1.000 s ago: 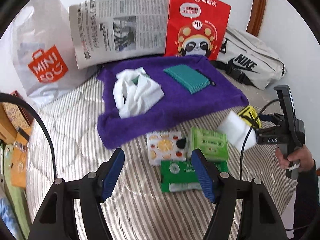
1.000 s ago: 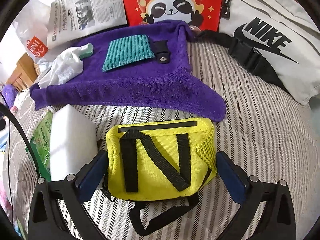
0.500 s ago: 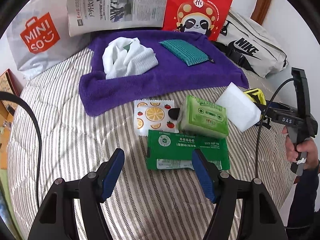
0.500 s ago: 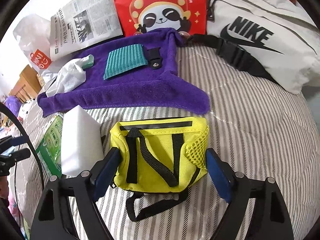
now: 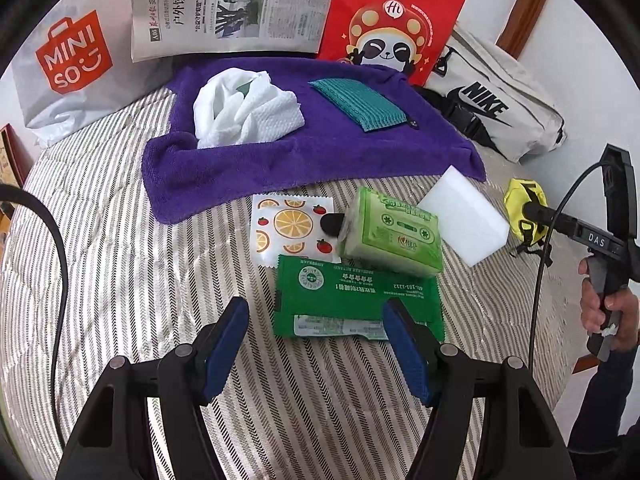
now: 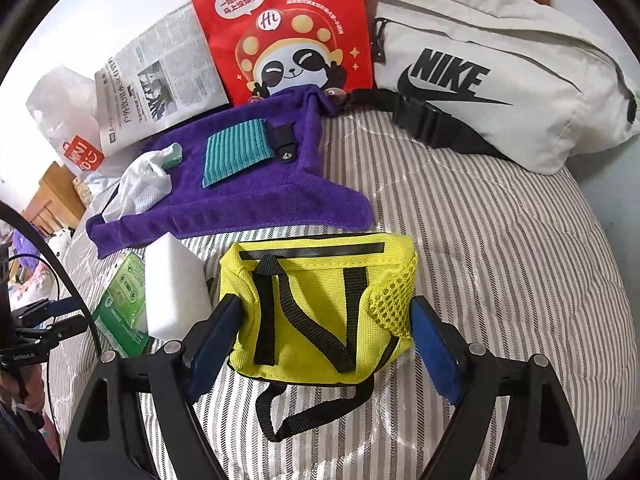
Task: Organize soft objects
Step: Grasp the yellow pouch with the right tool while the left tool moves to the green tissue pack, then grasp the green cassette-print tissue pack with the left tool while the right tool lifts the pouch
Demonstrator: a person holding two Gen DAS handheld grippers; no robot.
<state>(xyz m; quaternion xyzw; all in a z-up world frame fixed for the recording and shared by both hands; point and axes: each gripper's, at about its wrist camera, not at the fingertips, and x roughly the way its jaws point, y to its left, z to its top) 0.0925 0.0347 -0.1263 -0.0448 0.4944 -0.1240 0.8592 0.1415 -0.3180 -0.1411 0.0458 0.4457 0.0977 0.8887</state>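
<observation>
Your right hand-held gripper (image 6: 322, 334) is clamping the yellow pouch (image 6: 320, 308) at lower centre of the right wrist view, its blue pads pressing the pouch's two sides after having just been closing, and the pouch's black strap is dangling in a loop beneath. Your left hand-held gripper (image 5: 316, 344) is hanging with its jaws apart and nothing between the pads; the right pad is overlapping the near edge of the dark green packet (image 5: 356, 300) at lower centre of the left wrist view, though contact cannot be told.

Just above that packet, the light green tissue pack (image 5: 392, 232) is lying tilted, with the orange-print sachet (image 5: 290, 226) to its left and the white sponge block (image 5: 464, 216) to its right. Further up the frame, the purple towel (image 5: 280, 164) is spreading over the striped bed (image 5: 120, 260), carrying a crumpled white cloth (image 5: 244, 110) and a teal ribbed pad (image 5: 356, 104). Along the top edge, a Miniso bag (image 5: 68, 64), a newspaper (image 5: 232, 4), a red panda bag (image 5: 392, 20) and a white Nike bag (image 5: 496, 104) are leaning at the back.

At the right edge of the left wrist view, your right hand (image 5: 608, 312) is gripping its handle, with the gripper pointing leftward at the pouch.
</observation>
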